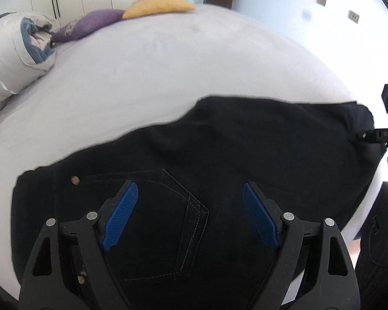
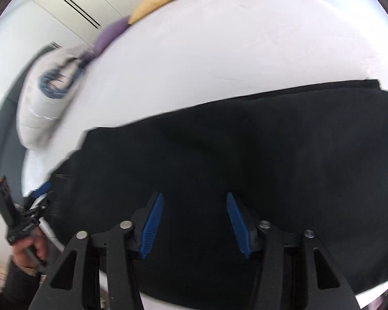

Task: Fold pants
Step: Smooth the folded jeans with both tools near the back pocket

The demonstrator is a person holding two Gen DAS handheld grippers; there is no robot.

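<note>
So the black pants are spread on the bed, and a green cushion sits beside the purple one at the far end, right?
Not quite: the cushion beside the purple cushion is yellow, not green, as the left wrist view shows. The black pants do lie spread on the bed.

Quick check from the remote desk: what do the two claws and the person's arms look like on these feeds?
Both the left claw and the right claw are matte black linkage frames with silver round pivot pins and ribbed blue pads on the fingers. Seen from the left wrist camera, the right unit's black body shows pale lettering and a small green light. A dark sleeve covers the left arm.
</note>
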